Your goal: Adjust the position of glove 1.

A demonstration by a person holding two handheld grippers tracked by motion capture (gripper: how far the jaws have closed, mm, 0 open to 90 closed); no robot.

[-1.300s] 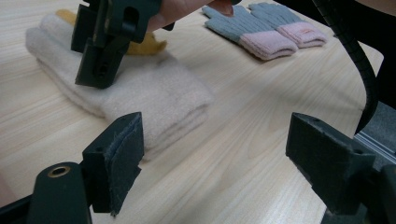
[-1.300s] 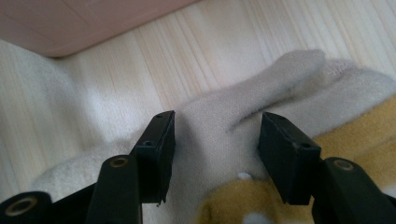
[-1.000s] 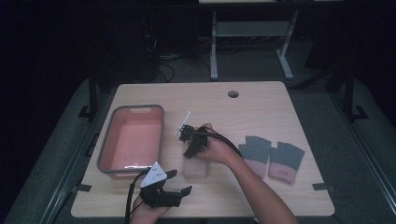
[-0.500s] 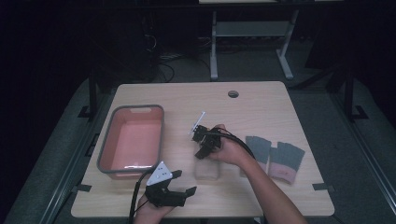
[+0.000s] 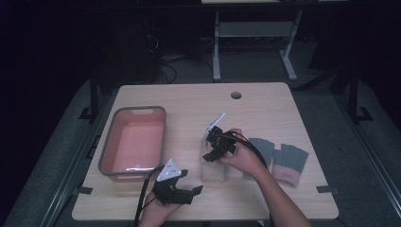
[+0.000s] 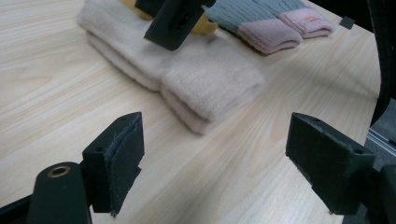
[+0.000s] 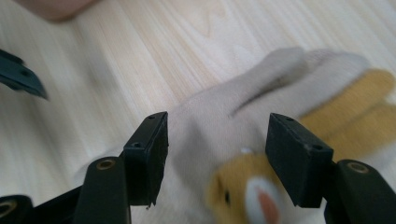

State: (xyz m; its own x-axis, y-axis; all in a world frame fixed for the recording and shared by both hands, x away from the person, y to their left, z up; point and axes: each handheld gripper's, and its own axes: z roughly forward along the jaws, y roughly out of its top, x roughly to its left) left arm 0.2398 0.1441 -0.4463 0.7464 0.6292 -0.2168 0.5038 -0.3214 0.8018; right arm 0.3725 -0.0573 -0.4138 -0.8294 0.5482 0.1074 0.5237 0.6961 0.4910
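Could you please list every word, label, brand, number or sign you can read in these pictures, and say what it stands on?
None: no readable text anywhere.
Beige socks: an animal face in yellow and white, a picture, no lettering.
Grey and pink socks: plain knit, no label showing.
Pink tub: no marking to be seen.
Left gripper and right gripper: bare black jaws, no print.

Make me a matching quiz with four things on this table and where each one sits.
Things:
1. pink bin
2. cream socks
3. grey-and-pink socks
4. left gripper

Places:
A. near front edge of the table
B. far right
C. left side
D. under the right gripper

Pairs: 1-C, 2-D, 3-B, 4-A
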